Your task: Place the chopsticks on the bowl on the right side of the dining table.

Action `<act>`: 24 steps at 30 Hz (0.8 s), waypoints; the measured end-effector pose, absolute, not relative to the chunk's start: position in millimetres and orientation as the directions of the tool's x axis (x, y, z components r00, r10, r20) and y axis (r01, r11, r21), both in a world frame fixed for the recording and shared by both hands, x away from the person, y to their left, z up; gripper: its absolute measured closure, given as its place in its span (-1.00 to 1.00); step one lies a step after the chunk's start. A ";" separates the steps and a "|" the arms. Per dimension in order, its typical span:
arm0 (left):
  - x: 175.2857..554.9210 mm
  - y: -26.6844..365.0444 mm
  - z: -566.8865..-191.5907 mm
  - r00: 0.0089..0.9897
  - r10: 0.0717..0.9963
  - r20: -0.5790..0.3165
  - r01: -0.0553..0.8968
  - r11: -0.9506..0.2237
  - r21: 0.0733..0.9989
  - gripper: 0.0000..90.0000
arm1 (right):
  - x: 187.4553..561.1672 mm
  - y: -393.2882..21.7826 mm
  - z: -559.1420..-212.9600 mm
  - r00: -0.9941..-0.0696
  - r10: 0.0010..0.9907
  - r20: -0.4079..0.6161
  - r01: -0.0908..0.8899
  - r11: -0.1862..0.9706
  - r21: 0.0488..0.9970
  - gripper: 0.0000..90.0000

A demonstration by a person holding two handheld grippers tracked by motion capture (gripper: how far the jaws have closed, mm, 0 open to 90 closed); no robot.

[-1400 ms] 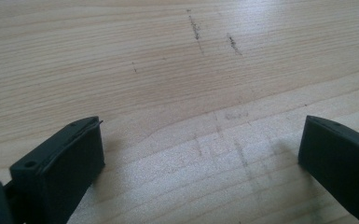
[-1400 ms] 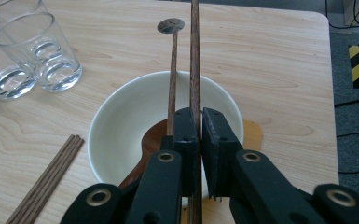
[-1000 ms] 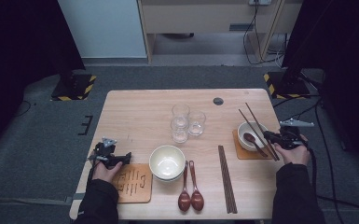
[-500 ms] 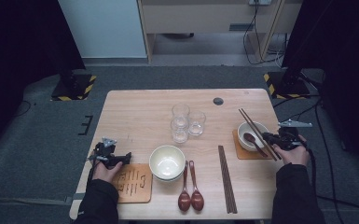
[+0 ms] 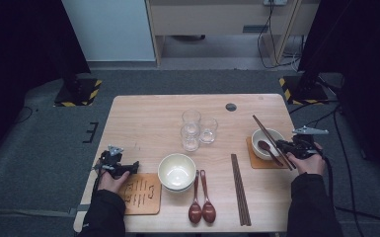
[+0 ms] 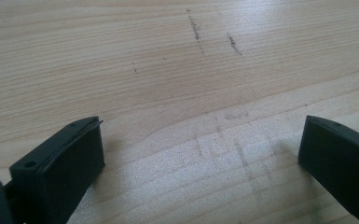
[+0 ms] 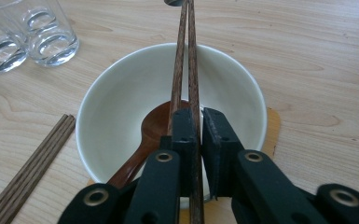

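Over the white bowl (image 7: 168, 121) lies a dark-brown pair of chopsticks (image 7: 186, 60), slim and straight, between the barely parted jaws of the right gripper (image 7: 200, 140) (its lower end is cut off). Left gripper (image 6: 200, 154) jaws gape over bare table (image 6: 168, 70).

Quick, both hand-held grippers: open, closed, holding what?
Left hand-held gripper: open, empty.
Right hand-held gripper: closed on the pair of dark wooden chopsticks.

right claw (image 7: 195, 135) | pinching chopsticks (image 7: 183, 60) | over white bowl (image 7: 121, 88), spoon (image 7: 155, 126) inside
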State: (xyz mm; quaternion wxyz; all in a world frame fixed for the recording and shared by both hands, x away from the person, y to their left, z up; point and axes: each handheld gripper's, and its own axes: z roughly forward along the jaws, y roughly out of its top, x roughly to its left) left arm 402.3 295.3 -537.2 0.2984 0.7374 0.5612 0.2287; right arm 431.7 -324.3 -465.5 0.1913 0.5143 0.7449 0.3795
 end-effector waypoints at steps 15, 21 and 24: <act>402.4 295.3 -537.2 0.266 0.964 0.002 0.691 -0.192 0.697 -1.00 | 432.3 -319.5 -464.5 -0.435 0.897 0.076 0.584 0.217 0.782 0.51; 402.4 295.3 -537.2 0.266 0.964 0.002 0.691 -0.192 0.697 -1.00 | 433.5 -320.3 -470.2 -0.438 0.897 0.063 0.591 0.235 0.772 0.60; 402.4 295.3 -537.2 0.266 0.964 0.002 0.691 -0.192 0.697 -1.00 | 433.3 -320.8 -470.7 -0.437 0.897 0.065 0.594 0.234 0.769 0.66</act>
